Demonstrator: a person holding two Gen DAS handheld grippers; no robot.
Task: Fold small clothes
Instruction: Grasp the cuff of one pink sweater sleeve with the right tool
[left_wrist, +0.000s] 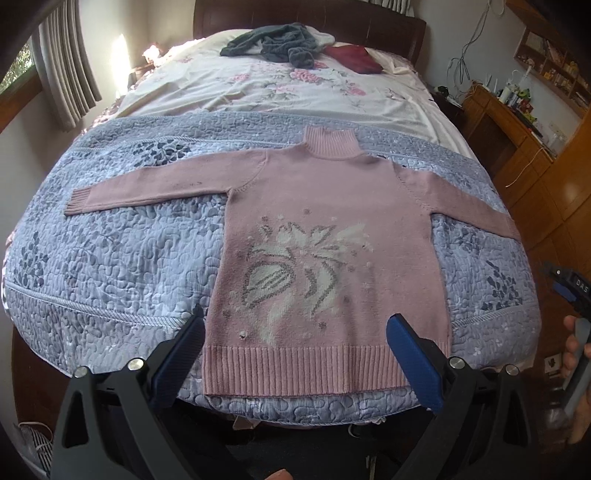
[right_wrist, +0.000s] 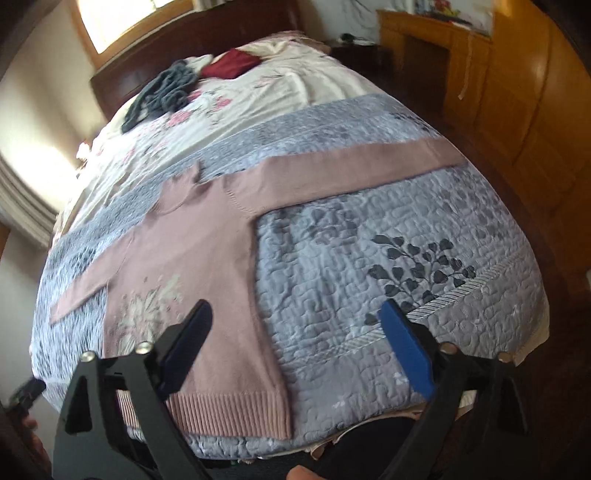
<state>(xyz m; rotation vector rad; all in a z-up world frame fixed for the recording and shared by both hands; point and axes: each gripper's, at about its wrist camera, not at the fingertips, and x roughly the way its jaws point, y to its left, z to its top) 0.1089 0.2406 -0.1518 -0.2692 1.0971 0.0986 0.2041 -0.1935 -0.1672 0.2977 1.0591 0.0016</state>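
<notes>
Both the left gripper (left_wrist: 295, 332) and right gripper (right_wrist: 295, 328) hang spread, empty, above the flat pink knitted sweater (left_wrist: 325, 229); grip each cuff edge squarely before folding sleeves inward.

Daylight glares from the window (right_wrist: 122, 22); right view motion-blurred, fisheye edges dark

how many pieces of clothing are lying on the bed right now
3. The pink sweater lies spread flat on the blue quilt at the near end. A crumpled grey garment and a dark red one lie near the headboard. More may be hidden under them.
</notes>
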